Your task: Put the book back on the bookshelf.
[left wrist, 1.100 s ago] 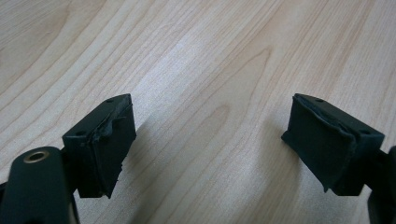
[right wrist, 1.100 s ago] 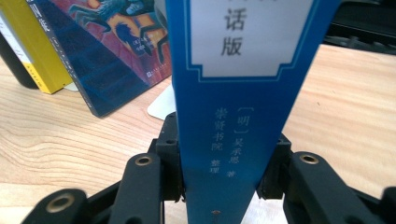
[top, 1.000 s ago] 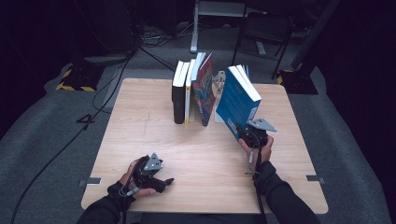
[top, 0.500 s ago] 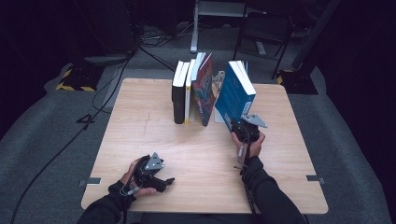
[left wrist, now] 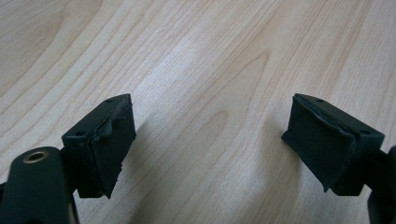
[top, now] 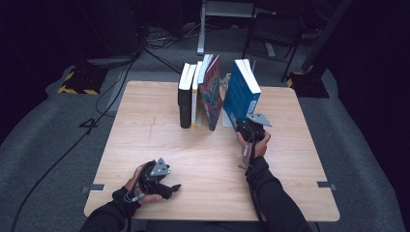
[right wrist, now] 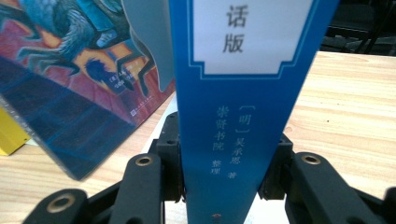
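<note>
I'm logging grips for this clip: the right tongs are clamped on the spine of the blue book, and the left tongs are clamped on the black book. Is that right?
Not quite. The right tongs do clamp the blue book by its spine, but the left tongs hold nothing: the left gripper view shows them open over the bare wooden table. The black book stands untouched in the row.

Bare table [top: 145,140] left + near of the book row [top: 198,96]: free passage. Gap betw. the red-cover book [top: 211,94] and the blue book [top: 240,94] narrow, a grey bookend [top: 225,86] inside. Right of blue book: open wood to table edge. Far side blocked by row.
</note>
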The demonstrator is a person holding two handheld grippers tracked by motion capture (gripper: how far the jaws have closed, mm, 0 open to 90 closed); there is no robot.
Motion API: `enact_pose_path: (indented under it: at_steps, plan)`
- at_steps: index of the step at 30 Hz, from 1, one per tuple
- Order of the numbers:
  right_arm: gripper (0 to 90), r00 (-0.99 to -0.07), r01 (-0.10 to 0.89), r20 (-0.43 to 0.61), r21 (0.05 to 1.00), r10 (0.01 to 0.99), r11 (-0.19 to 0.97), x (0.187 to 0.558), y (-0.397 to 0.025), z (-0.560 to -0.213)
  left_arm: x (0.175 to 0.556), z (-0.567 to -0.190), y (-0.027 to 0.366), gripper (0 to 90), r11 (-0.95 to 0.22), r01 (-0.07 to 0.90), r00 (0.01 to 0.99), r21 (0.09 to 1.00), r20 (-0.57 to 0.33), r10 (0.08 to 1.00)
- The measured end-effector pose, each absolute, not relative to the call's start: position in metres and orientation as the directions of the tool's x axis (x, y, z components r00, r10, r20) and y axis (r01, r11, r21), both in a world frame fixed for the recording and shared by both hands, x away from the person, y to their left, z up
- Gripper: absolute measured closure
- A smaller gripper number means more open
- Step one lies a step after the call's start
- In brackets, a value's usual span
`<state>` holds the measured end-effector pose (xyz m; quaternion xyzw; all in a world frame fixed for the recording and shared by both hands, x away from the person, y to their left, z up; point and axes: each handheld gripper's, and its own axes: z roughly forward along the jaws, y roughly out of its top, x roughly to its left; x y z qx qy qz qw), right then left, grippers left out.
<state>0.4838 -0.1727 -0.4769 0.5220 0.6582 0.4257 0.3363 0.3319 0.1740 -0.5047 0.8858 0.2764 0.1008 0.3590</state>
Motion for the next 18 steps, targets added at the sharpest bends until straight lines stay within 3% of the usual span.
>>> enact_pose_path:
  at_steps: [11, 18]
  plan:
    - [56.6, -0.275, 0.409, -0.005, 0.904, 0.961, 0.122, 0.489, -0.179, -0.473, 0.332, -0.505, 0.174, 16.0, -0.592, 0.415, 0.83, 0.691, -0.02, 0.558]
    - [56.3, -0.353, 0.322, -0.061, 0.929, 0.933, 0.183, 0.474, -0.192, -0.452, 0.332, -0.505, 0.174, 16.0, -0.592, 0.415, 0.829, 0.691, -0.019, 0.558]
